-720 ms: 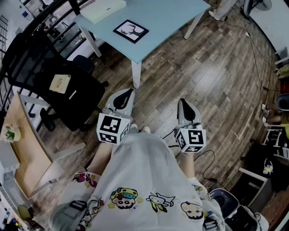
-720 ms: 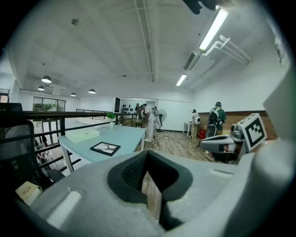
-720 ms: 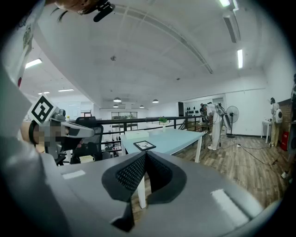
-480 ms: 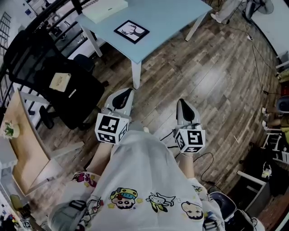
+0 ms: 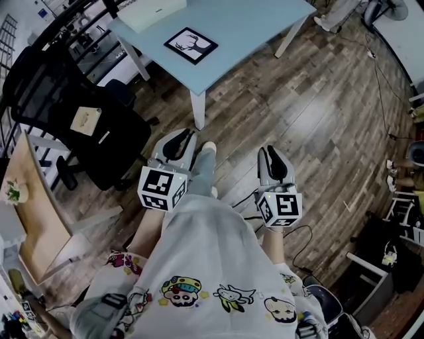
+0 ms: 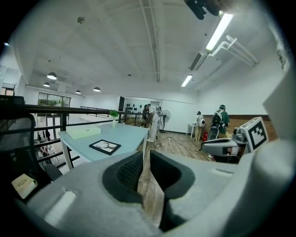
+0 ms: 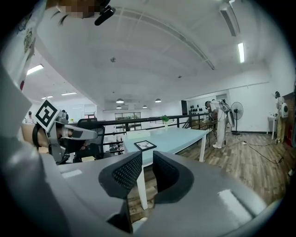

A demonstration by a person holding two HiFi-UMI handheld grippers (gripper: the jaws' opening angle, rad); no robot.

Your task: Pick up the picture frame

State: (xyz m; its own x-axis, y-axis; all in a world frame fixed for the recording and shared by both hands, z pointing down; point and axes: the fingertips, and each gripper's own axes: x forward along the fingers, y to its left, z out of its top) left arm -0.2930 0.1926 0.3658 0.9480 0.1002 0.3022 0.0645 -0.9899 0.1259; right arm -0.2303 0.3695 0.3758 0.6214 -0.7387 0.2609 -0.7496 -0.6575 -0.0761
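The person is standing on a wood-plank floor (image 5: 311, 119) in a large open room with a white ceiling, strip lights and a dark railing, where other people are standing far back near a fan. A light blue table (image 5: 252, 33) is standing ahead, its near corner and white leg pointing toward the person. A black office chair (image 5: 66, 99) is sitting to the left of it with a small pale item on its seat. The picture frame (image 5: 191, 45), black-edged with a deer silhouette, is lying flat on the tabletop, close to the near corner and squared with the table's edges. It looks nearly square, so its long axis is hard to call. A flat pale box (image 5: 156, 10) is lying beyond it. Both grippers are being held low at the person's waist, pointing forward and slightly down, well apart from the frame, with a shoe showing between them. The frame is lying ahead and somewhat left: almost in line with the left gripper (image 5: 177, 142) in the head view, and further off the line of the right gripper (image 5: 273, 159). So the left one is likely the nearer, though both are needing a walk to the table first. The left jaws are standing a narrow slit apart with only floor showing between them. The right jaws are likewise parted by a slim gap and holding nothing.
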